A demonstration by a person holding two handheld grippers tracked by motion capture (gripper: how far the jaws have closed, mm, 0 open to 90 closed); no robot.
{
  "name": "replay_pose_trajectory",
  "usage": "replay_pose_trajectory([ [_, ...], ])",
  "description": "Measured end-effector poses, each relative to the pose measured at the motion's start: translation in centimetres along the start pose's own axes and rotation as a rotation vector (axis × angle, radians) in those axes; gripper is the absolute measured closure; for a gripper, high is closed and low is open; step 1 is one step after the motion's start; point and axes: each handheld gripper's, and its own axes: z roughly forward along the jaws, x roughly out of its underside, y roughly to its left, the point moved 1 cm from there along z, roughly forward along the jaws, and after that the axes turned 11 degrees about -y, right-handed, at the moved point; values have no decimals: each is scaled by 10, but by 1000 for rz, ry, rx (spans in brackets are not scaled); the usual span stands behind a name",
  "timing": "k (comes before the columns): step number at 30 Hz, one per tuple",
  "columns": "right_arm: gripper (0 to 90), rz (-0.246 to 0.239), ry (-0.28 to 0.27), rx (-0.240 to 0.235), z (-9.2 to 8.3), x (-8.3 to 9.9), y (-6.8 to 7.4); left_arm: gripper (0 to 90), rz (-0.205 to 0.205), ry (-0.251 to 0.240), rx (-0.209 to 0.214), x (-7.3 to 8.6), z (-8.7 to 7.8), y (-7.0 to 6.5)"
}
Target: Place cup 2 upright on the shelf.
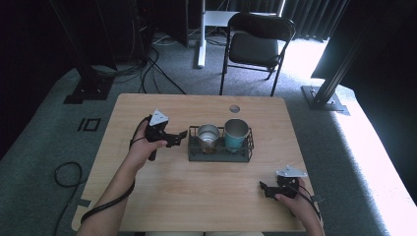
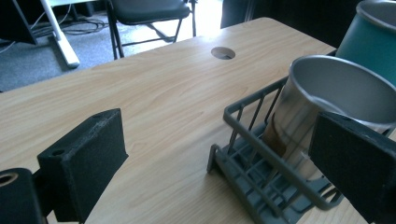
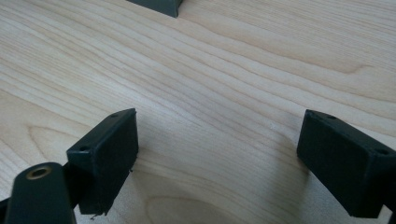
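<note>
My left gripper [image 1: 178, 136] hung just beside the left end of the grey wire rack [image 1: 193, 153], its jaws spread wide and holding nothing. Looking along those jaws in the left gripper view, one black pad [image 2: 84, 175] stood over bare table and the other sat in front of the steel cup [image 2: 327, 100], with the rack's end rail [image 2: 261, 144] between them. The steel cup [image 1: 208, 133] stood upright in the left half of the rack, and the teal cup [image 1: 236, 132] stood upright just beside it in the right half; in the left gripper view the teal cup [image 2: 369, 39] rose behind the steel one. The rack rested near the middle of the wooden table [image 1: 147, 196]. My right gripper [image 1: 266, 189] lay low near the table's front right corner, well apart from the rack, its jaws also parted and empty; in the right gripper view they framed plain wood grain [image 3: 219, 93]. A black folding chair [image 1: 255, 44] stood on the carpet beyond the table's far edge.
</note>
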Motion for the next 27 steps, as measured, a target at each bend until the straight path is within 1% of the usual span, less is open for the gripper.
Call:
replay_pose_trajectory([
  [8,122,0,0,0,0,0,0,47,-15,7,-18,8,-6,6],
  [10,122,0,0,0,0,0,0,47,-17,14,-33,13,-9,9],
  [11,122,0,0,0,0,0,0,47,-17,14,-33,13,-9,9],
  [12,122,0,0,-1,0,0,0,47,-22,19,-36,16,-11,11],
  [14,122,0,-1,0,0,0,0,47,-22,24,-40,19,-12,12],
  [16,122,0,0,0,0,0,0,47,-34,26,-45,23,-14,15],
  [17,122,0,0,0,0,0,0,47,-34,26,-45,23,-14,15],
  [18,122,0,0,0,0,0,0,47,-37,32,-51,27,-16,16],
  [27,122,0,-1,0,0,0,0,47,-43,52,-59,40,-26,20],
])
